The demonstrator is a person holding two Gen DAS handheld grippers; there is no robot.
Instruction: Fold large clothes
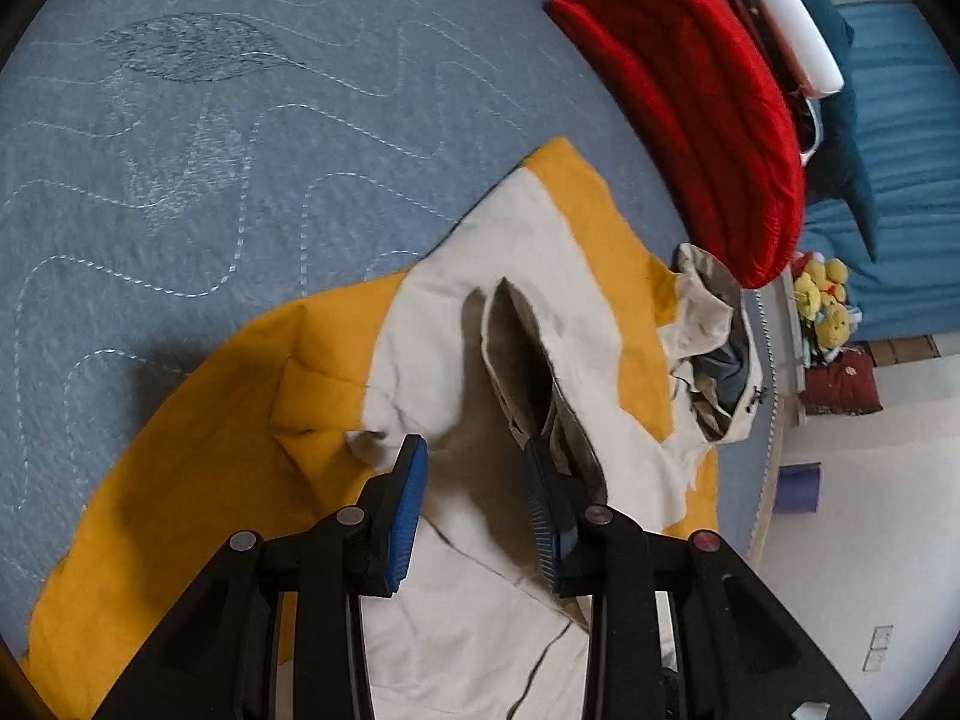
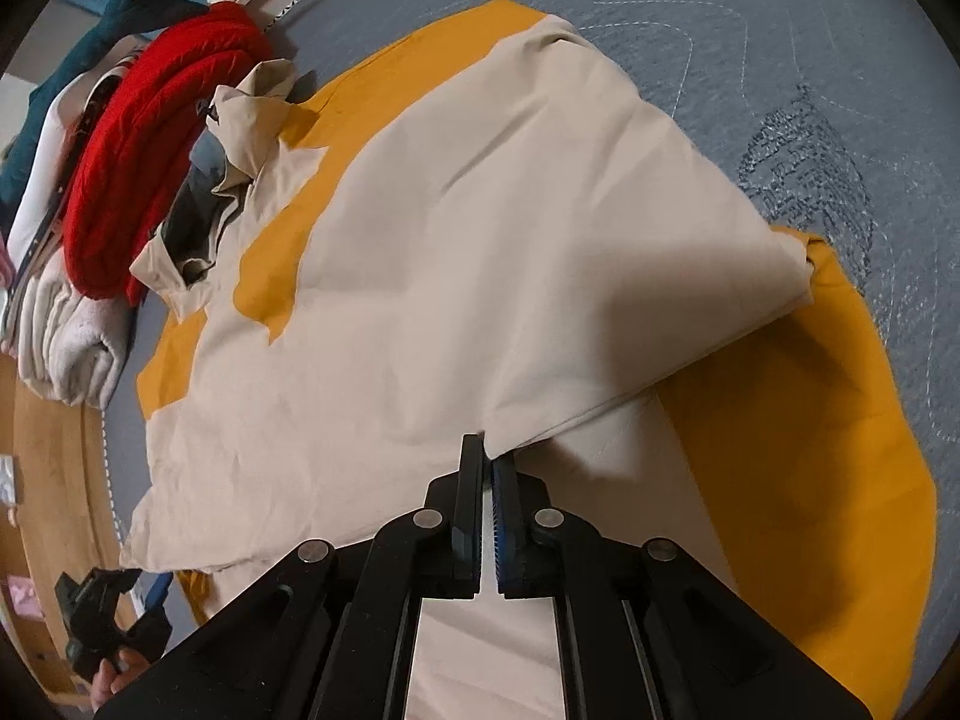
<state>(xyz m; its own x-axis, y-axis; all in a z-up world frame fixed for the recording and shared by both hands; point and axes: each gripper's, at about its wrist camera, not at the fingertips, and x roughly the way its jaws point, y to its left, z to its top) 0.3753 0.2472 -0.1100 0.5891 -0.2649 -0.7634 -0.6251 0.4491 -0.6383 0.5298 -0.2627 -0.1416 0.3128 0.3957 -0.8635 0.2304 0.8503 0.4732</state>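
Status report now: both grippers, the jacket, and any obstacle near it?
Left gripper open above jacket. Right gripper shut on jacket edge, fold partly made. Red garment touches hood.

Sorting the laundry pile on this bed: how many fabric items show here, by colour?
Beige and yellow jacket: 1
Red quilted garment: 1
Pale folded fleece item: 1
Teal fabric item: 1
Total: 4

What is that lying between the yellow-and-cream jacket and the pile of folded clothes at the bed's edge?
The jacket's own crumpled cream hood, lying against the red garment. The right wrist view shows it best.
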